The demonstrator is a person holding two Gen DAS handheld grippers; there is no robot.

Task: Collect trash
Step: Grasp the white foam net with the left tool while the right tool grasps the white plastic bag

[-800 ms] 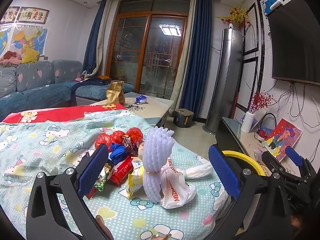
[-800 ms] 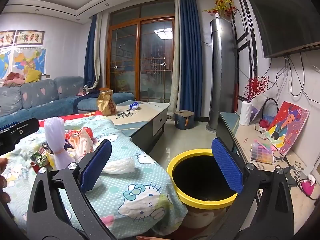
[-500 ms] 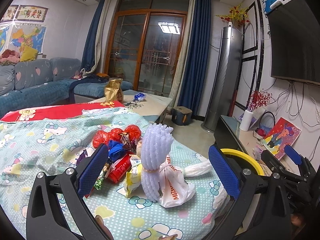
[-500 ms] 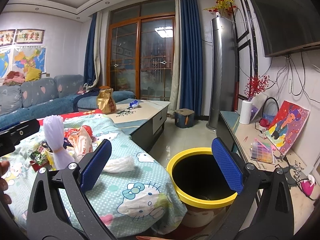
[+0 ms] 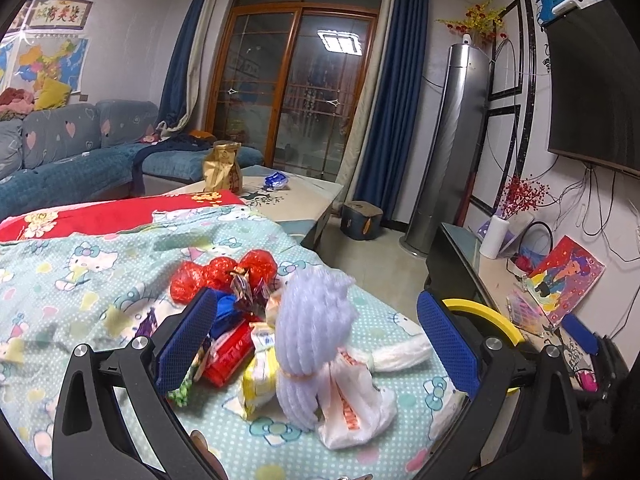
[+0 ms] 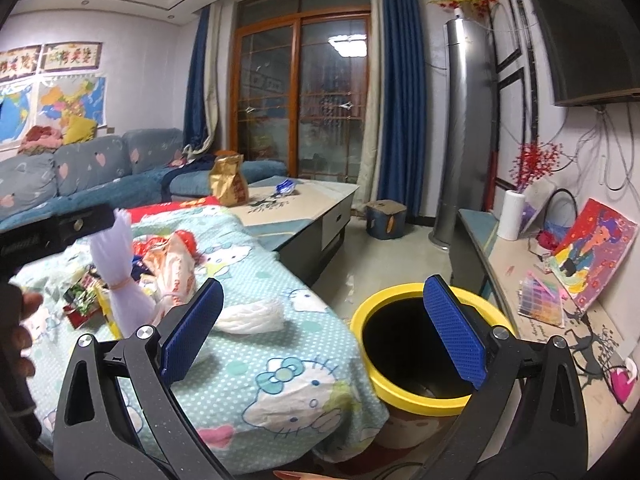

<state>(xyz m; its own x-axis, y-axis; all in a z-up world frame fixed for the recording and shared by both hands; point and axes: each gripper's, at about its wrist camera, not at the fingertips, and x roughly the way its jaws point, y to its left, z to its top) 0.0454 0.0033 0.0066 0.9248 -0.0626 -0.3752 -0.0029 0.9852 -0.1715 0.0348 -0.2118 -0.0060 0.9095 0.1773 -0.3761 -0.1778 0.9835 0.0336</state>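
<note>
**Both tongs wide open over the trash pile, bin alongside**

Left tongs (image 5: 312,336) tip slightly downward, jaws spread as wide as they go, gripping nothing. The white foam net bundle (image 5: 310,344) stands upright on the cloth beyond the blue pads, framed between them. Right tongs (image 6: 324,328) sit at the same downward tilt, jaws just as wide and empty, framing the rim of the yellow bin (image 6: 416,344) on the floor.

The trash lies in one heap on a table draped in a pale green cartoon-cat cloth (image 5: 80,280), with a red cloth (image 5: 104,216) further back. Around the bundle: a white plastic bag with orange print (image 5: 352,404) touching its base, a yellow-and-white wrapper (image 5: 258,384), a red packet (image 5: 228,356), something blue (image 5: 226,312), and a second white foam net (image 6: 250,316) lying flat near the table's edge. Red mesh balls (image 5: 220,276) sit behind; I count three, though they bunch together and blur.

Room: one blue sofa (image 5: 72,152), a coffee table (image 6: 296,208) carrying one brown paper bag (image 6: 228,180), glass doors between blue curtains, a tall silver air conditioner (image 6: 468,132), and one wall television (image 5: 592,92).
</note>
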